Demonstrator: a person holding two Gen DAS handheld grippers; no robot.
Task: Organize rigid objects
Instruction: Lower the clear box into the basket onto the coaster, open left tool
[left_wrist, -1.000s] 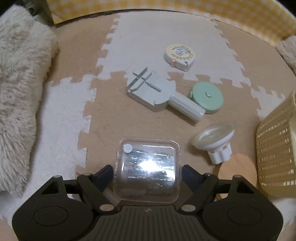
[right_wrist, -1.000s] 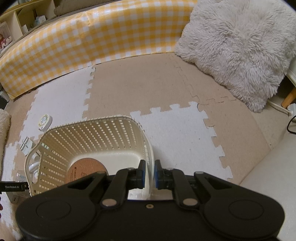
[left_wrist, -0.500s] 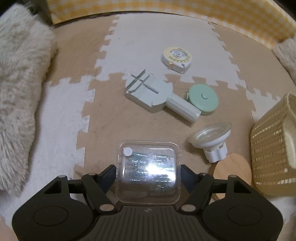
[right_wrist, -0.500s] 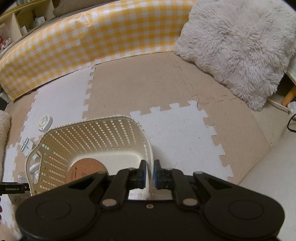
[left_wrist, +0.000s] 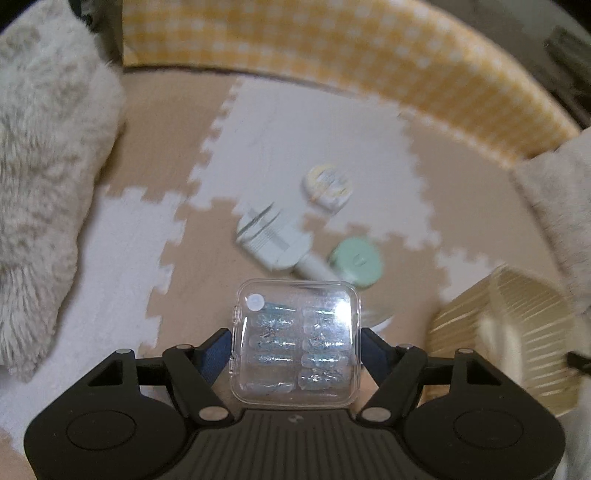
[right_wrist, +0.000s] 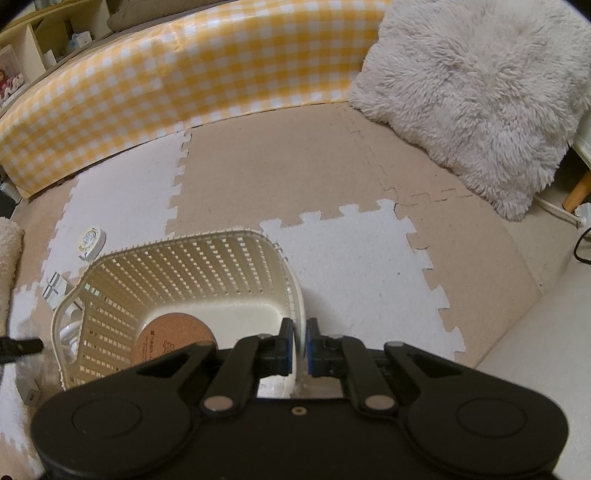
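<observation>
Here the left tongs (left_wrist: 295, 341) clamp a clear case (left_wrist: 295, 341) by its sides, lifted off the mat (left_wrist: 295, 122), likely bound for the basket (right_wrist: 192, 273). The right tongs (right_wrist: 297, 347) pinch the basket's rim, apparently steadying it. A cork disc (right_wrist: 173, 332) lies inside.

home interior, floor-level play or living area. interlocking foam floor mat (right_wrist: 258, 177) in beige and white tiles, yellow gingham padded barrier (right_wrist: 177, 70) along the edge, fluffy cream cushion (right_wrist: 476, 85), shelving with small household items (right_wrist: 44, 48) behind, wooden furniture leg (right_wrist: 578, 190).
</observation>
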